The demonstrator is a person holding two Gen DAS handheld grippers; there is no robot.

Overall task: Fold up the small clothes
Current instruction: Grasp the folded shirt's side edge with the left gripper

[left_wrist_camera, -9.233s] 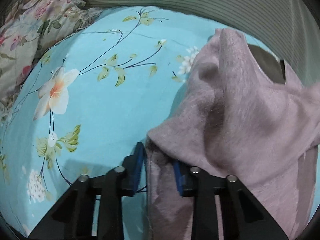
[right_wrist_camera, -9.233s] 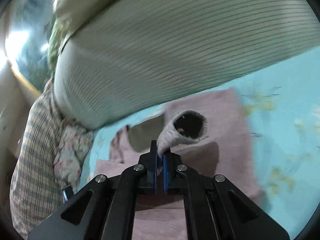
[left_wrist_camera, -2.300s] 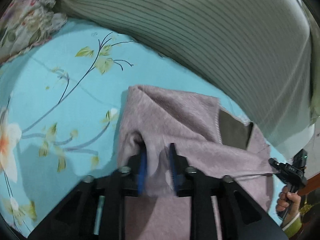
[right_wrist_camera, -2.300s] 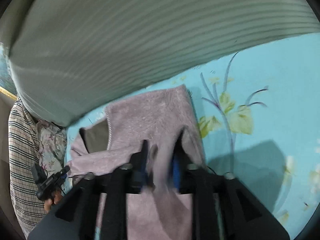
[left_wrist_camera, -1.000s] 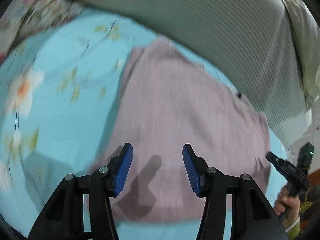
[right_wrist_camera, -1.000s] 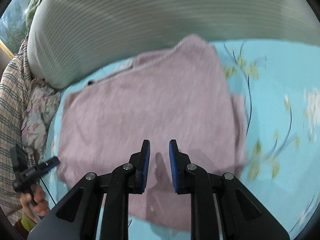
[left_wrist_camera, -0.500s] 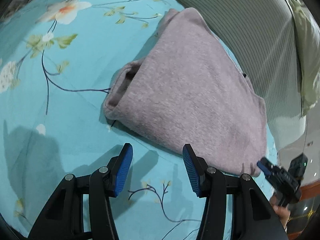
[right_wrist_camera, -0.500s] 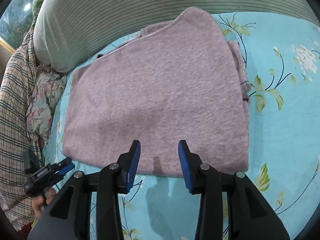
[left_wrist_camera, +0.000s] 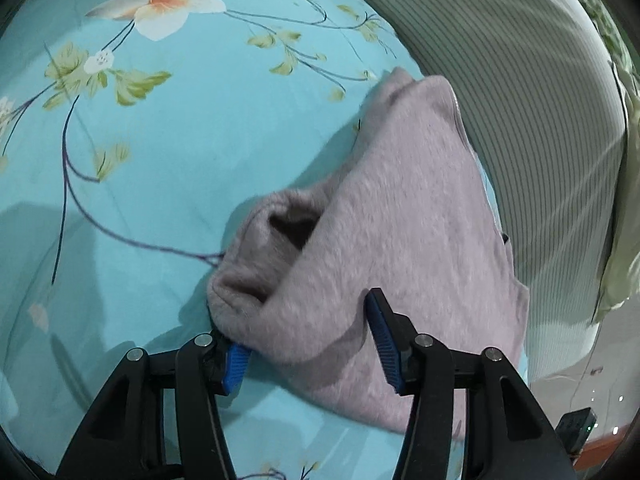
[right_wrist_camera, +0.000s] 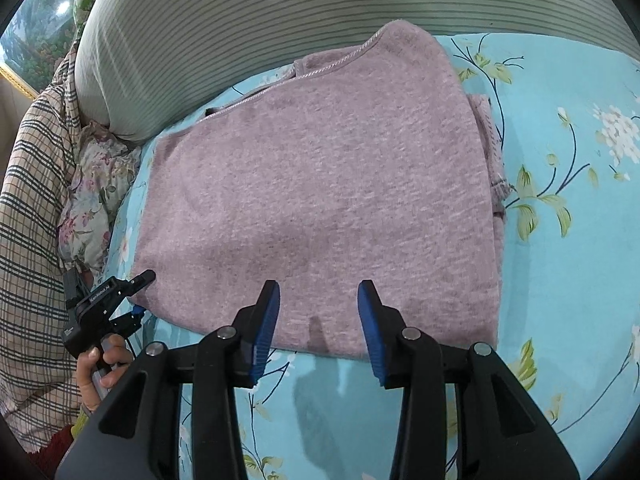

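Observation:
A mauve fleece sweater (right_wrist_camera: 320,184) lies folded into a rough rectangle on the turquoise floral bedsheet (right_wrist_camera: 568,240). In the left wrist view the sweater (left_wrist_camera: 400,248) shows its near corner, with an open sleeve cuff (left_wrist_camera: 292,224). My left gripper (left_wrist_camera: 308,344) is open, its jaws straddling that corner, one finger under the fabric edge. It also appears in the right wrist view (right_wrist_camera: 138,296), at the sweater's left corner. My right gripper (right_wrist_camera: 318,320) is open and empty, just over the sweater's near edge.
A grey striped bolster (right_wrist_camera: 280,12) runs along the far side of the sweater, also in the left wrist view (left_wrist_camera: 520,80). A plaid blanket (right_wrist_camera: 28,200) and a floral pillow (right_wrist_camera: 92,200) lie at the left.
My left gripper has moved forward onto the sweater's near corner, still open. My right gripper has opened wider and closed in on the near edge. The sweater has not moved.

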